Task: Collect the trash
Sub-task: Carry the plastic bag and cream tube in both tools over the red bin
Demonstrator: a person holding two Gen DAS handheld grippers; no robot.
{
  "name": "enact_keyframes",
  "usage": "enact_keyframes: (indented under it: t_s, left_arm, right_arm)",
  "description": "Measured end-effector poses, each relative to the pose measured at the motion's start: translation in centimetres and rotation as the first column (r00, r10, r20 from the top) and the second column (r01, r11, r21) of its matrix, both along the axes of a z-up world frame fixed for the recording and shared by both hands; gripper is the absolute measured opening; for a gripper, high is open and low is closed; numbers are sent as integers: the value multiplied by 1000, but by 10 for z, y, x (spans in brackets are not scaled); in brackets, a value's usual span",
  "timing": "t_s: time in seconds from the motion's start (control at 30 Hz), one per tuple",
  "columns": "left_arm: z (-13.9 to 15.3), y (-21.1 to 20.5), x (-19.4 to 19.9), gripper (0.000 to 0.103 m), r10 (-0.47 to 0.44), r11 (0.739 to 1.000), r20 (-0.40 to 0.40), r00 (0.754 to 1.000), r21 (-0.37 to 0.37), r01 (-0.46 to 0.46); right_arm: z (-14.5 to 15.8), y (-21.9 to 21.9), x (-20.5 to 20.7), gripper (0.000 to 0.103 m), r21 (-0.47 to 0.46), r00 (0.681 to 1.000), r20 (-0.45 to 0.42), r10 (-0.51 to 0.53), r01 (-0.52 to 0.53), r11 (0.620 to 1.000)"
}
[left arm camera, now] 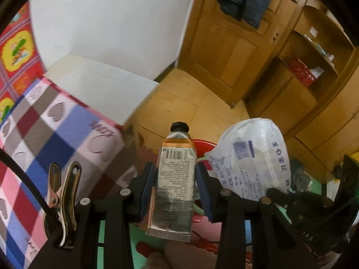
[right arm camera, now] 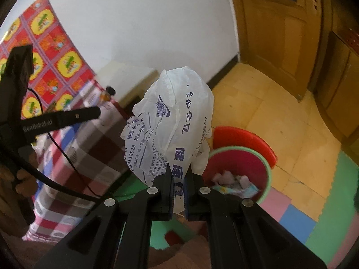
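Note:
My left gripper (left arm camera: 176, 174) is shut on a silver and orange tube (left arm camera: 175, 179) with a black cap, held upright over the floor. To its right, the crumpled white plastic bag (left arm camera: 251, 157) with blue print hangs in my right gripper. In the right wrist view, my right gripper (right arm camera: 178, 179) is shut on the lower end of that bag (right arm camera: 177, 121). A red bin with a green rim (right arm camera: 237, 174) stands on the floor just right of the bag, with paper scraps inside. The left gripper (right arm camera: 98, 112) and the tube's cap (right arm camera: 110, 90) show at the left.
A bed with a checked heart-pattern cover (left arm camera: 44, 134) fills the left side. Behind it lies a white block (left arm camera: 105, 83) against the wall. Wooden door (left arm camera: 226, 44) and shelves (left arm camera: 314, 51) stand at the right. Coloured foam mats (right arm camera: 298, 219) cover the floor near the bin.

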State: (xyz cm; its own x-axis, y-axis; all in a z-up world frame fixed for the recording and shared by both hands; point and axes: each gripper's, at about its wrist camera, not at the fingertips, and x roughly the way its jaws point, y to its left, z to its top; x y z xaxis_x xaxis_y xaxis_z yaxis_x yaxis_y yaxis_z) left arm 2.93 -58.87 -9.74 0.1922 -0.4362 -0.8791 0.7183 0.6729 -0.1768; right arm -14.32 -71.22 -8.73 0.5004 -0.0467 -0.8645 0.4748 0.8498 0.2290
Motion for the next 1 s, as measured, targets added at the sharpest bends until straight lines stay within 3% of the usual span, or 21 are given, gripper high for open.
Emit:
enact_keyframes:
  t_s: [0.43, 0.73, 1.0]
  left_arm:
    - [-58, -66, -36, 39, -132, 991, -82, 988, 19, 134]
    - [-98, -90, -44, 39, -191, 980, -142, 971, 32, 198]
    - [-136, -106, -57, 39, -231, 969, -182, 956, 47, 243]
  right_arm:
    - [-79, -45, -26, 7, 59, 987, -130, -91, 99, 993]
    - [-151, -67, -30, 7, 93, 965, -232, -126, 151, 984]
    - [-186, -80, -24, 8, 93, 951, -281, -130, 162, 982]
